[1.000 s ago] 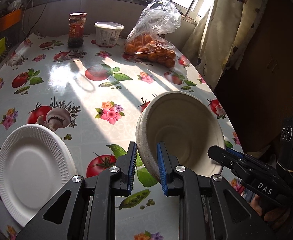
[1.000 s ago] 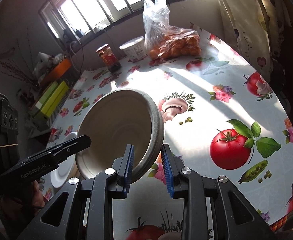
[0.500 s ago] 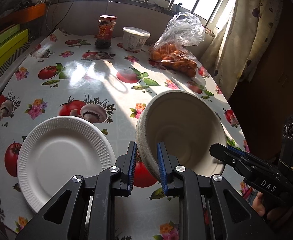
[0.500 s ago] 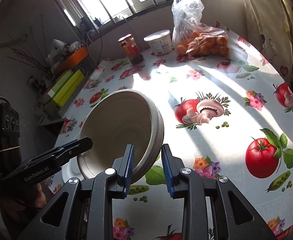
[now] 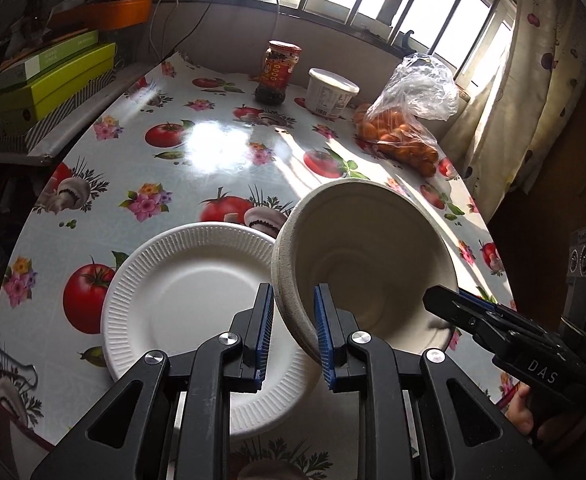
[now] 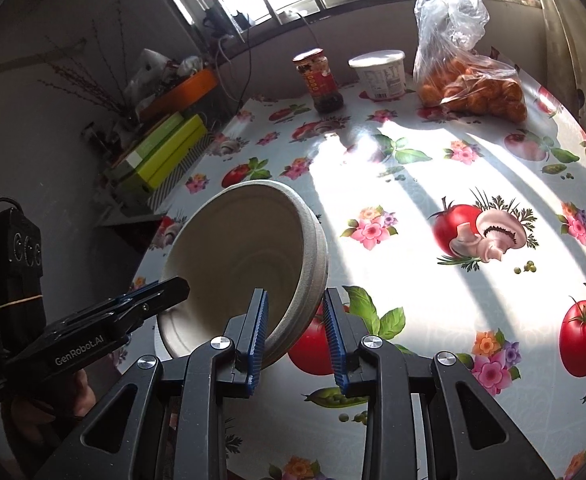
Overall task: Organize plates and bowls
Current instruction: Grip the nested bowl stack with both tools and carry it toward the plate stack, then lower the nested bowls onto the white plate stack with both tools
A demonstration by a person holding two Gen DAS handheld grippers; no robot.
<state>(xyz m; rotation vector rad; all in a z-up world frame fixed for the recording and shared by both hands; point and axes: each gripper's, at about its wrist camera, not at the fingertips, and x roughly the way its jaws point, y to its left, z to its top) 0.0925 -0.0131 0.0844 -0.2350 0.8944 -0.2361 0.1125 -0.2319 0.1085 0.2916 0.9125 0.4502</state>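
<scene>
Both grippers grasp one bowl [image 5: 365, 256] by its rim: the left gripper [image 5: 293, 336] at nine o'clock, the right gripper [image 6: 297, 336] at three o'clock. Lower it level onto the middle of the plate [image 5: 185, 292] below, at the same speed.

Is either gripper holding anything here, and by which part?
Both hold the same beige paper bowl by its rim, tilted above the table: the left gripper on one side, the right gripper on the opposite side.
</scene>
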